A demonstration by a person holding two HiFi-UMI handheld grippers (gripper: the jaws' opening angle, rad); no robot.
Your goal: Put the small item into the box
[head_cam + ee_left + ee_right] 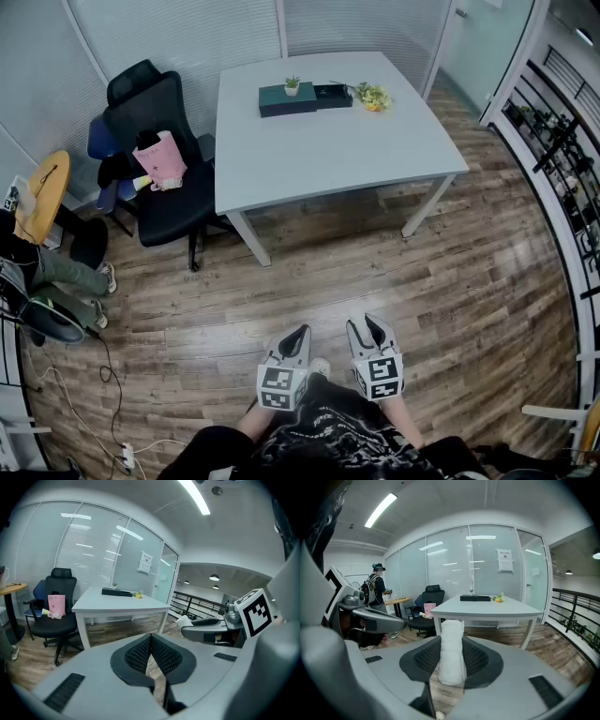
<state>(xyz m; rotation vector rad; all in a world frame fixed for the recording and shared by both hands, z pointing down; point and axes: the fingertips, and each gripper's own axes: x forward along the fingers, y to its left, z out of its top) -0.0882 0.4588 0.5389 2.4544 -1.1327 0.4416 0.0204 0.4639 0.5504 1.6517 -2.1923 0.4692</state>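
White roll (451, 651) sits clamped upright in my right gripper's (367, 324) jaws. My left gripper (300, 330) is clenched on nothing. Both hang near me over the floor (450, 281), with the box (287, 99) far off on the table (328, 150).

A white tabletop (328, 141) stands on a wooden floor (450, 281) beside glass walls with closed blinds (187, 37). Near its far edge there is a small potted plant (292, 85) and a bunch of yellow flowers (373, 96). At the left side of the tabletop stands a black office chair (155, 122), with a pink bag (161, 161) on its seat. A blue chair (101, 141) is just behind it. Farther left is a round wooden table (42, 192). A thin cable (94, 394) lies on the floor and leads to a power strip (127, 457). A dark railing (562, 169) runs along the right side.
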